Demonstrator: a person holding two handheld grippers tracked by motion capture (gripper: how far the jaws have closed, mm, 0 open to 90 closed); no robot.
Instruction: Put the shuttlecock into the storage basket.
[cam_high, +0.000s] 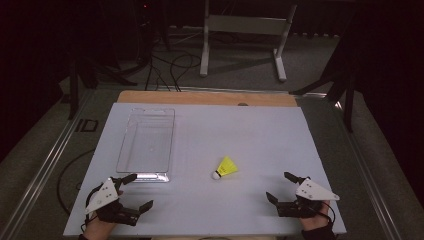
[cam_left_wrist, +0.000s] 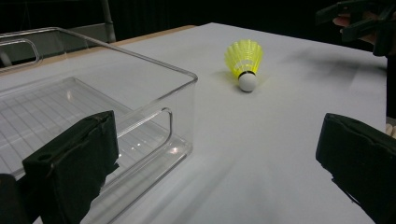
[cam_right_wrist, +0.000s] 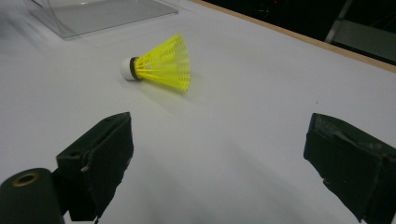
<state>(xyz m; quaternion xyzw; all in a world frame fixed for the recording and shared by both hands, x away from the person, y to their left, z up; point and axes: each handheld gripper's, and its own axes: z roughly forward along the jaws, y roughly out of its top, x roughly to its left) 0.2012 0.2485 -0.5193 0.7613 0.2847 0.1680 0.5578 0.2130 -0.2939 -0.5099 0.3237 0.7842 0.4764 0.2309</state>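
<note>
A yellow shuttlecock (cam_high: 226, 167) with a white cork tip lies on its side on the white table top (cam_high: 250, 135), right of centre; it also shows as the shuttlecock (cam_left_wrist: 244, 61) and the shuttlecock (cam_right_wrist: 161, 65). A clear plastic bin (cam_high: 146, 145) stands empty at the left, its near corner close to the left jaw in the left gripper view, bin (cam_left_wrist: 93, 112). My left gripper (cam_high: 137, 192) rests open near the front left edge, just below the bin. My right gripper (cam_high: 280, 186) stands open near the front right, nothing between its jaws.
A wooden strip (cam_high: 205, 97) runs along the table's far edge. Beyond it stand a white metal stand (cam_high: 245, 30) and cables on the dark floor. The other gripper (cam_left_wrist: 359, 21) shows at the top right of the left gripper view.
</note>
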